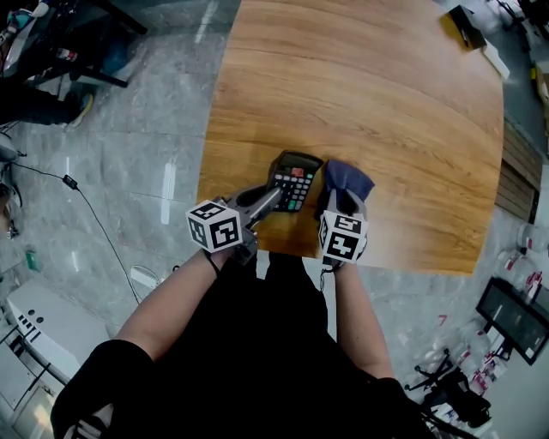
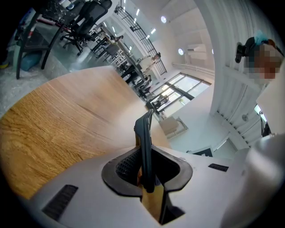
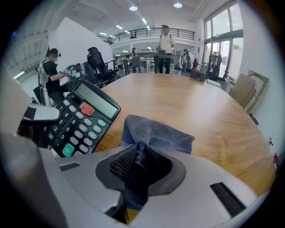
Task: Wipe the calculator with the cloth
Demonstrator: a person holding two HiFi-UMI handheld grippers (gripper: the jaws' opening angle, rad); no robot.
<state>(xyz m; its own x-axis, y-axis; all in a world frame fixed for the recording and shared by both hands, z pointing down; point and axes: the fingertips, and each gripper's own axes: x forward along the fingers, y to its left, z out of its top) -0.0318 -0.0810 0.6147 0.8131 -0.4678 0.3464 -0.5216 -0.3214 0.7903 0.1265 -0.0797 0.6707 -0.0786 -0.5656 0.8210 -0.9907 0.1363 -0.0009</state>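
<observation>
A black calculator (image 1: 294, 180) with a grey display lies near the front edge of the wooden table (image 1: 386, 103). My left gripper (image 1: 273, 199) is shut on its near left edge; in the left gripper view the calculator (image 2: 144, 147) stands edge-on between the pads, tilted up off the wood. A dark blue cloth (image 1: 347, 180) lies just right of the calculator. My right gripper (image 1: 343, 204) is shut on the cloth's near end; a fold of cloth (image 3: 156, 133) runs back between its pads. The calculator's keys (image 3: 82, 118) show to the left in the right gripper view.
A dark flat object (image 1: 467, 26) lies at the table's far right corner. A cable (image 1: 69, 182) trails over the grey floor to the left, with white equipment (image 1: 43, 334) at lower left. A person (image 3: 165, 42) stands beyond the table's far end; another (image 3: 51, 67) is at left.
</observation>
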